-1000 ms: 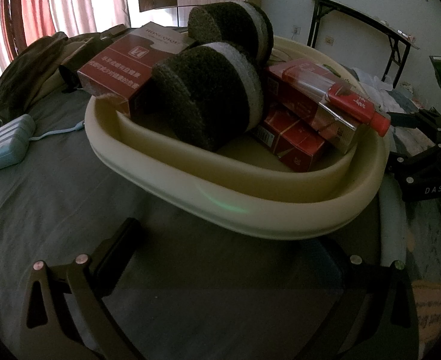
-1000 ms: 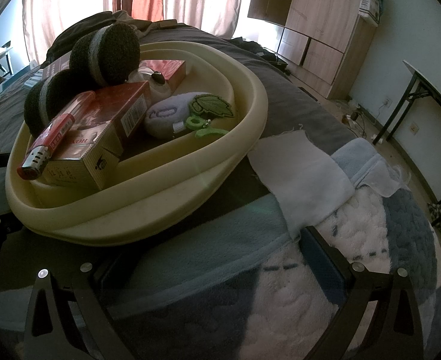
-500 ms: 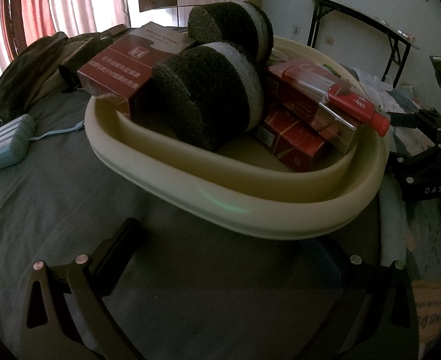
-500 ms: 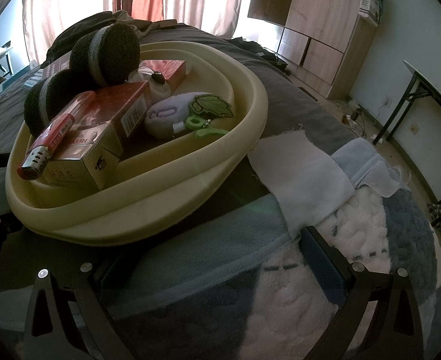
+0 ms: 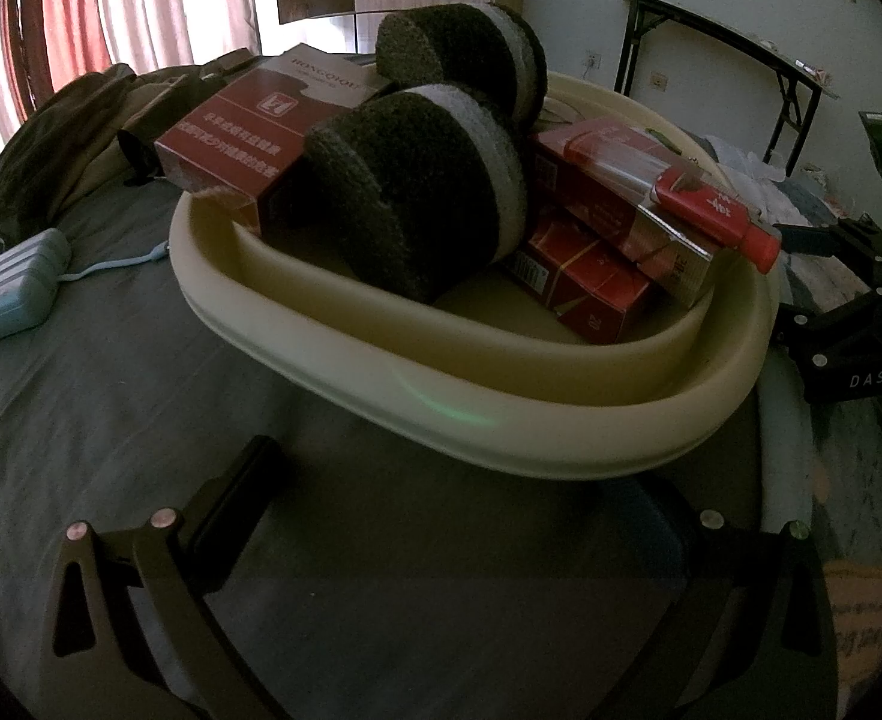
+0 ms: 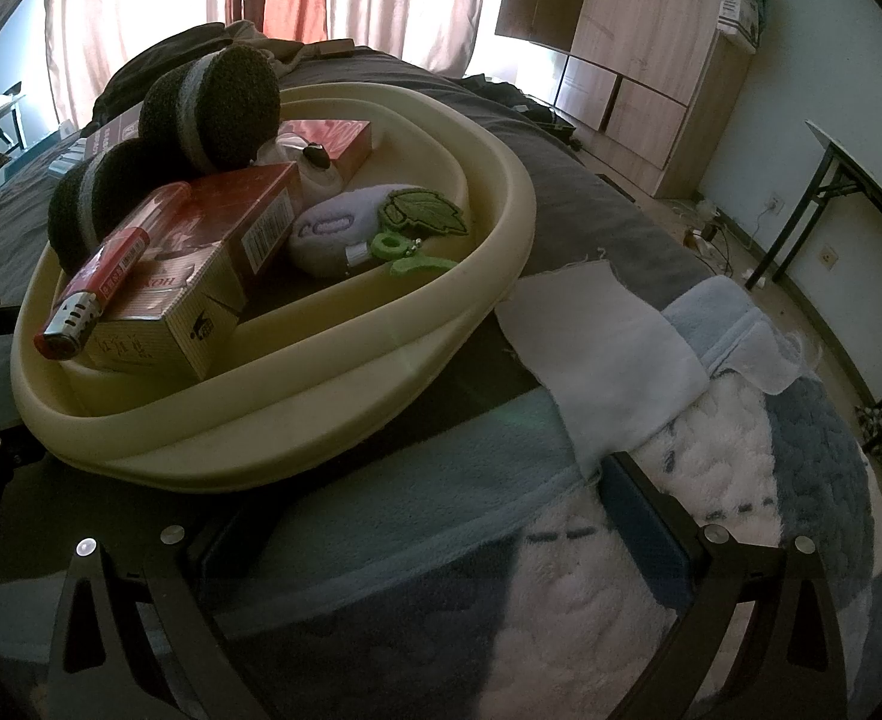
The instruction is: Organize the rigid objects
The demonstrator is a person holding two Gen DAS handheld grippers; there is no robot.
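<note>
Basin (image 5: 501,426) just ahead of open, empty left gripper (image 5: 459,510).

Red lighter (image 6: 96,279) lies atop a carton (image 6: 159,324) — inside the cream basin (image 6: 297,438).

Pink and red curtains (image 6: 249,6) are glowing with daylight behind a bed where a dark grey sheet (image 5: 111,396) is covering the mattress. A pale blue case (image 5: 15,282) is lying on the sheet, its cord (image 5: 117,264) trailing beside it, while dark clothing (image 5: 63,144) is piling up near the window. A fleecy blue-and-white blanket (image 6: 711,480) is spreading over the bed's near end, a white cloth (image 6: 597,348) lying on it. A wooden wardrobe (image 6: 651,60) is standing against the wall, and a black-legged folding table (image 6: 849,180) is standing nearby, with cables (image 6: 711,228) lying on the floor.
</note>
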